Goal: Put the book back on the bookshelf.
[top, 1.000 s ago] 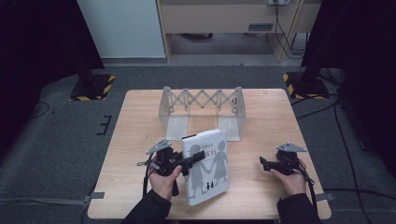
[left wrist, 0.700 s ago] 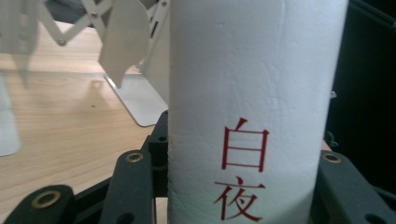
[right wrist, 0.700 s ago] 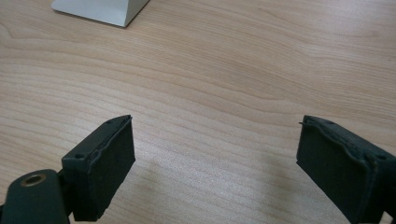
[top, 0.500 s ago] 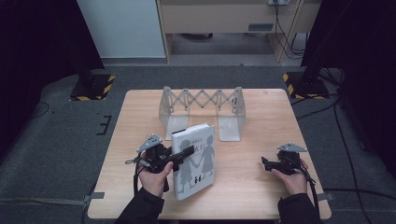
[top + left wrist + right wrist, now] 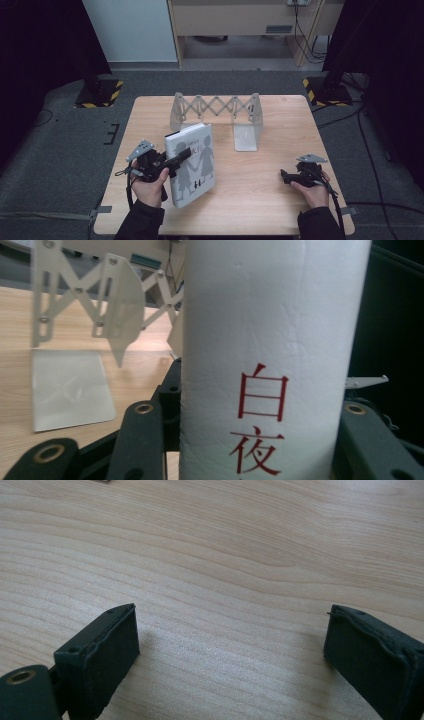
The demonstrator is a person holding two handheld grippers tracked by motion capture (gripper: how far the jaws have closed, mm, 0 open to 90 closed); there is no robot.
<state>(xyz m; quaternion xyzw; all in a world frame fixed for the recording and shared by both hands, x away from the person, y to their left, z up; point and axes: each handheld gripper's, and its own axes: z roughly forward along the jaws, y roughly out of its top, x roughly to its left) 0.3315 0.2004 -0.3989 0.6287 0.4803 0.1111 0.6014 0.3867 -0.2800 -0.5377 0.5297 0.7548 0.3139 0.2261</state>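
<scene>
Book (image 5: 192,162) clamped in left claw (image 5: 181,156); spine (image 5: 270,360) hides table behind.

In the left gripper view the book (image 5: 272,360) hides the far bookend's right half and runs off the picture at twelve and six o'clock, while the small cover print in the high view stays unreadable.

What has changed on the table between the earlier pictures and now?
The left gripper, shut on the book, has tilted it further up off the table and carried it a little toward the left. The right gripper has just been opening its jaws, with nothing between them, and its hand has hardly moved. The folding book rack has stayed in its place.
</scene>
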